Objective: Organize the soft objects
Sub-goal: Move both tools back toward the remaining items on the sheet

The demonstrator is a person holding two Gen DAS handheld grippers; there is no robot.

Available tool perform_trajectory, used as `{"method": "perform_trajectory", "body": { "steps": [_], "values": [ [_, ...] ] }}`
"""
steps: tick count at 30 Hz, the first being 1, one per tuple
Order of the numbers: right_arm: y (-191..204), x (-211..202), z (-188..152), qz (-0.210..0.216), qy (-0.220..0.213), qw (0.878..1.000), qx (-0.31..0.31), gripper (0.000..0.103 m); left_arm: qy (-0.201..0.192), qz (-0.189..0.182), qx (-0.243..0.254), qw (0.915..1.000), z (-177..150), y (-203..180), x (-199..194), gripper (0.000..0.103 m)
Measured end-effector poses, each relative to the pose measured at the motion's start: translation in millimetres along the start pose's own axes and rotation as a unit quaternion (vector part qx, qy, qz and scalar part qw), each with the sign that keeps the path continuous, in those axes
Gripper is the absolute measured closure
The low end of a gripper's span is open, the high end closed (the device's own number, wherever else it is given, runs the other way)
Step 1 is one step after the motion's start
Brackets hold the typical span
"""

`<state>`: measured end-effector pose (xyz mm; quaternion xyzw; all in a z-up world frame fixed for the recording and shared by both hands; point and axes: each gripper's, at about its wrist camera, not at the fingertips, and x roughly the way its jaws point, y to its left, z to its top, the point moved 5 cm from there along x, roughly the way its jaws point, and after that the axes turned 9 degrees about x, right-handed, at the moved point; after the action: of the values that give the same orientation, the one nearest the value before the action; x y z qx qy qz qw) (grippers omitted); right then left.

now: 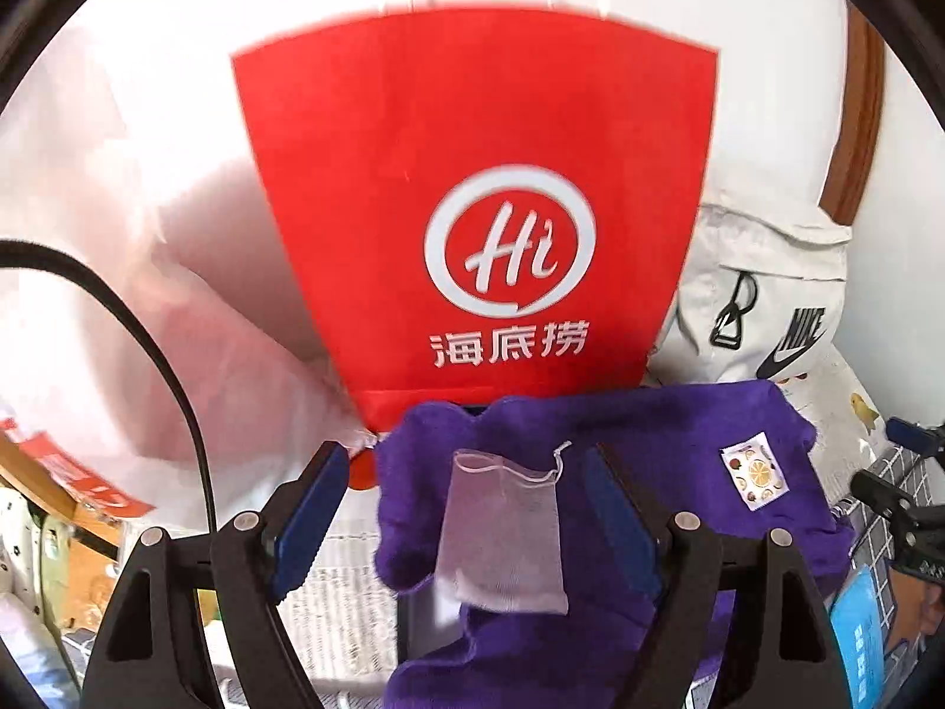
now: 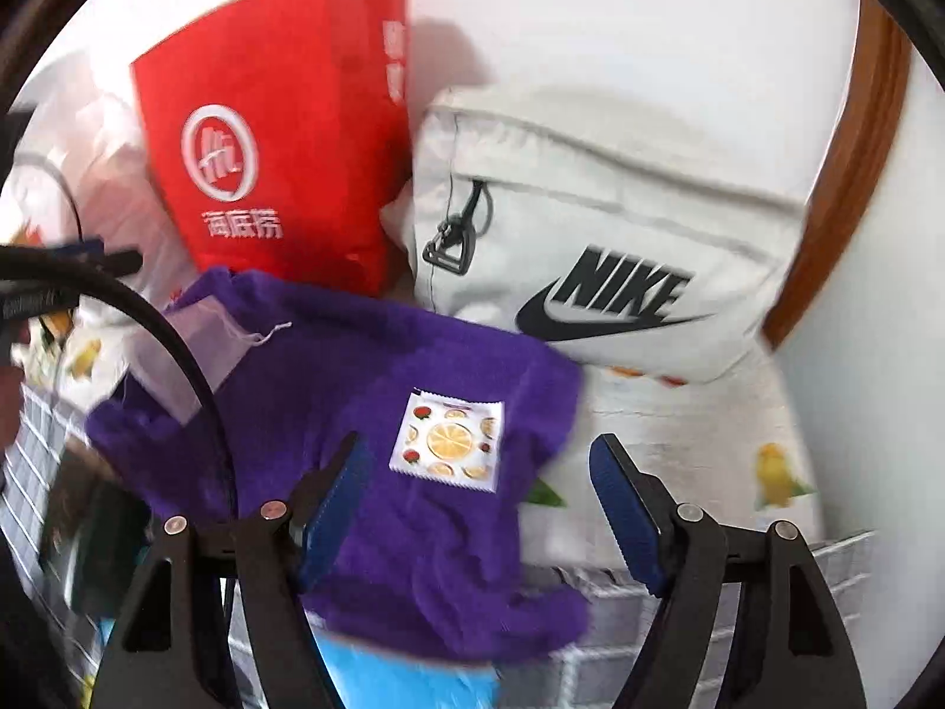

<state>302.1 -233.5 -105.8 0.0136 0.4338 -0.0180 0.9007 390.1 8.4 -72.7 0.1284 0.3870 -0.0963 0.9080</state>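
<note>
Both grippers are spread wide with nothing pinched: the left gripper (image 1: pixel 463 523) hangs over the mesh pouch at lower centre of its view, and the right gripper (image 2: pixel 481 508) frames the fruit-print sachet in the lower middle of its own.

Biggest soft thing is the purple towel (image 2: pixel 354 366), rumpled across the middle of the right wrist view and draped over the edge of a wire basket (image 2: pixel 838 561) at lower right. It looks plush and floppy, so it'll sag and trail from any single pinch; a thick fold near its upper edge seems the safest bite, ideally one gripper at each end.

Next, the sheer mesh drawstring pouch (image 1: pixel 502 532) lies on the towel. Probably feather-light and flimsy, best pinched flat across its body or by the drawstring end.

Smallest is the fruit-print sachet (image 2: pixel 450 440), also sitting on the towel. Its foil looks slick, so it's one to pinch by a crimped edge.
</note>
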Motion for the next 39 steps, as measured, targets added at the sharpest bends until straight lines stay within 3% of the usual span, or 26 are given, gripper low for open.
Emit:
{"method": "perform_trajectory", "body": {
  "steps": [3, 6, 9, 14, 19, 25, 27, 35, 39],
  "values": [
    [-2, -34, -7, 0.022, -0.017, 1.000, 0.001, 0.025, -0.005, -0.013, -0.012, 0.9998, -4, 1, -22, 0.023],
    [-1, -48, -23, 0.045, 0.005, 0.999, 0.023, 0.023, -0.006, -0.024, -0.015, 0.9996, -15, 2, -46, 0.023],
    [-2, -67, -45, 0.038, -0.024, 0.999, 0.021, 0.023, -0.021, -0.018, -0.011, 0.9995, -29, 1, -76, 0.023],
    [0, -99, -78, 0.085, -0.048, 0.994, 0.041, 0.023, -0.031, -0.029, 0.004, 0.9991, -68, -17, -120, 0.023],
    [-4, -115, -122, 0.137, -0.030, 0.987, 0.080, 0.022, -0.034, -0.064, 0.012, 0.9973, -115, -47, -151, 0.023],
    [-8, -117, -179, 0.070, 0.014, 0.996, 0.058, 0.022, 0.013, -0.111, 0.011, 0.9937, -168, -86, -148, 0.023],
    [-13, -122, -193, 0.073, 0.025, 0.994, 0.072, 0.022, 0.028, -0.118, 0.019, 0.9924, -180, -104, -142, 0.023],
    [-33, -156, -217, 0.085, 0.014, 0.992, 0.094, 0.022, 0.093, -0.090, 0.112, 0.9853, -211, -169, -109, 0.023],
    [-33, -170, -221, 0.081, -0.002, 0.994, 0.077, 0.022, 0.121, -0.079, 0.126, 0.9814, -222, -177, -96, 0.020]
  ]
}}
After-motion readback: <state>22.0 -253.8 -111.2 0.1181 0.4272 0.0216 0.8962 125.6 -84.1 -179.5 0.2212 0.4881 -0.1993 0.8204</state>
